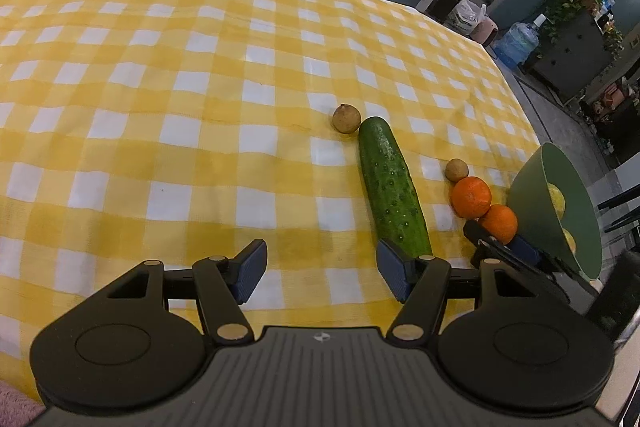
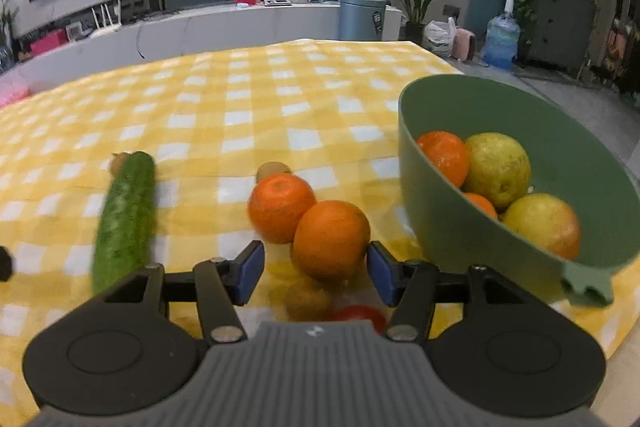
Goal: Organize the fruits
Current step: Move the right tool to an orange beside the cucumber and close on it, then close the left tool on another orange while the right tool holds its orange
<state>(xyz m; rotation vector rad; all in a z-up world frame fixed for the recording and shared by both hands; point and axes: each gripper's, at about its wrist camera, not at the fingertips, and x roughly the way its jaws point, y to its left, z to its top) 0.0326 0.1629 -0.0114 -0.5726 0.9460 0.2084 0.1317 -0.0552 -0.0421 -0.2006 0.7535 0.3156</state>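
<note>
between the right gripper's parted fingers (not touching) sits an orange.

Left gripper and right gripper: black linkage arms with brass-coloured pivot pins, blue ribbed finger pads, round black side housings, grey ridged centre plate bearing a small white emblem.
</note>
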